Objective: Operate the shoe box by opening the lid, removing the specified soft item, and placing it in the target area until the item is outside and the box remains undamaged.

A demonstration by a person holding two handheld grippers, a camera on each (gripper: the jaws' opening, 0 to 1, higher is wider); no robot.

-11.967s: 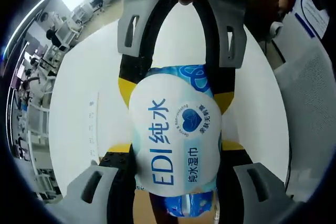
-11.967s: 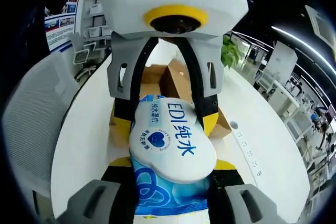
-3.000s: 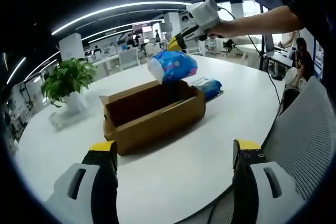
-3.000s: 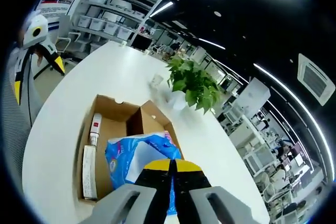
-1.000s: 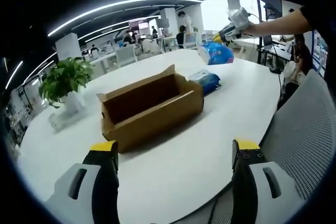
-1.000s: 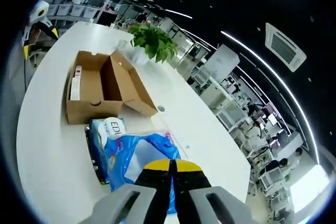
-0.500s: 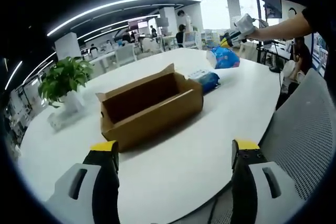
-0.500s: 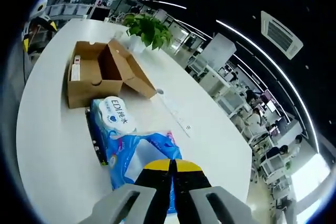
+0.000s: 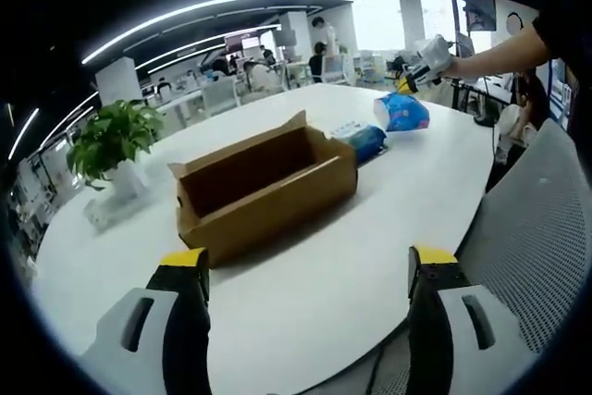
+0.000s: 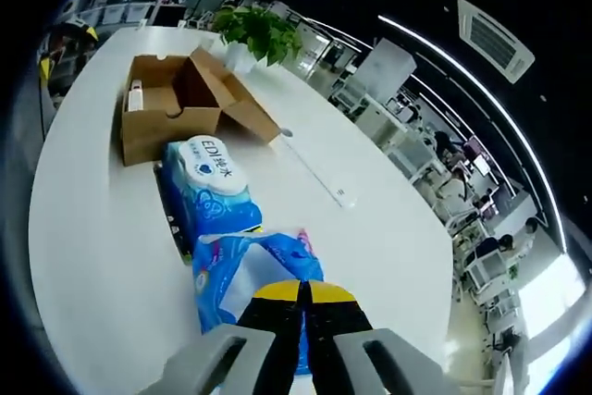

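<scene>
On a round white table (image 9: 305,293) in an open office, a potted plant (image 9: 113,141) stands at the far left of the left gripper view, well apart from the open cardboard shoe box (image 9: 264,187) at the middle. Just beyond the box's right end lies a pack of wet wipes (image 9: 363,142), and further right a blue plastic bag (image 9: 403,111) rests on the tabletop, gripped by the right gripper (image 9: 413,76) at the end of a person's outstretched arm (image 9: 504,43). The left gripper (image 9: 307,270) hangs near the table's edge with its yellow-tipped jaws spread wide and nothing between them; a grey mesh chair (image 9: 541,228) sits at the right.

In the right gripper view, the shoe box (image 10: 171,104) stands at upper left, lid flap folded back, with a pale flat item lying inside along one wall. The plant (image 10: 259,30) is behind it. The wipes pack (image 10: 208,187) lies just beside the box, outside it. Nearest the camera, the blue bag (image 10: 250,275) sits on the table (image 10: 102,256), one end pinched between the right gripper's (image 10: 303,295) jaws, which are pressed together.
</scene>
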